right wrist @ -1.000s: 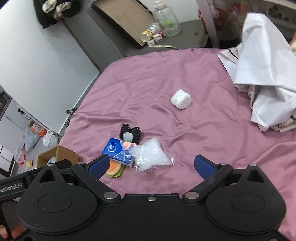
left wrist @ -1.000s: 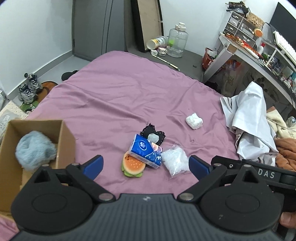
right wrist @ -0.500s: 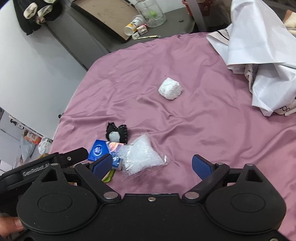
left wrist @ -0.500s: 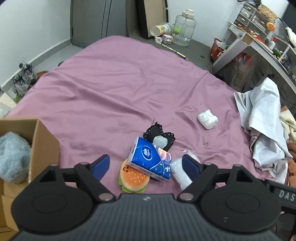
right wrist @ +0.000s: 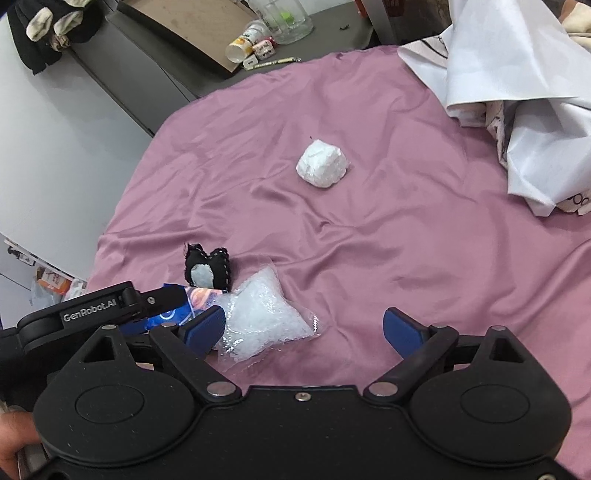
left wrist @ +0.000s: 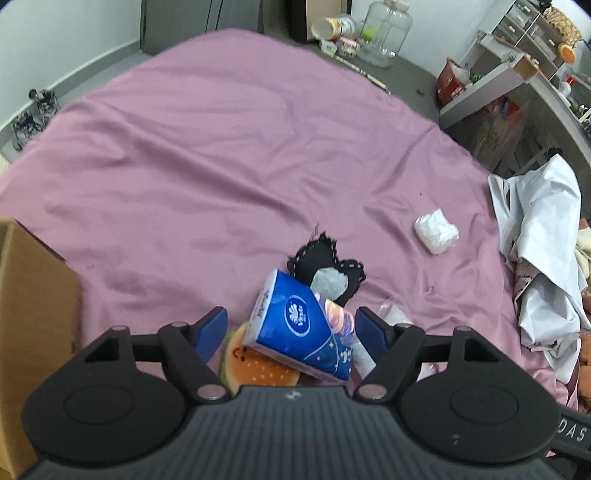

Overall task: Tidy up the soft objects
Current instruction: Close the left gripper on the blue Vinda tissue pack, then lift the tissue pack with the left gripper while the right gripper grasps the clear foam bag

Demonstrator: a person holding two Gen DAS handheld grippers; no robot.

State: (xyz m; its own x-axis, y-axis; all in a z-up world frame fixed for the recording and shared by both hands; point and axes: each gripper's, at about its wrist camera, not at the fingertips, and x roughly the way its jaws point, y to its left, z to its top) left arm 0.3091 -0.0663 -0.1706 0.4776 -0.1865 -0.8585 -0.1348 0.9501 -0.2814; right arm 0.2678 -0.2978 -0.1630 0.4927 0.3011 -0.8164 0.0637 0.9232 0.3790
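A small pile lies on the purple sheet (left wrist: 221,166). In it, a blue tissue pack (left wrist: 299,325) leans on a burger-shaped plush (left wrist: 255,365), in front of a black heart-shaped cushion (left wrist: 325,262). My left gripper (left wrist: 291,328) straddles the tissue pack. Its jaws are closing, and a gap still shows at the left pad. A clear bag of white bits (right wrist: 258,317) lies just right of the pile, with my right gripper (right wrist: 304,328) open above it and the left fingertip over the bag's edge. A white wad (right wrist: 322,164) sits alone farther up the bed.
A cardboard box (left wrist: 29,295) stands at the bed's left edge. Crumpled white cloth (left wrist: 543,258) is heaped on the right side. Beyond the bed, a jar, a cup and small clutter stand on the floor (right wrist: 273,22). The left gripper's arm (right wrist: 110,310) crosses the right view's lower left.
My left gripper came down onto the pile and its jaws narrowed around the tissue pack. The box slid left, hiding the grey plush inside. The right gripper sank towards the clear bag.
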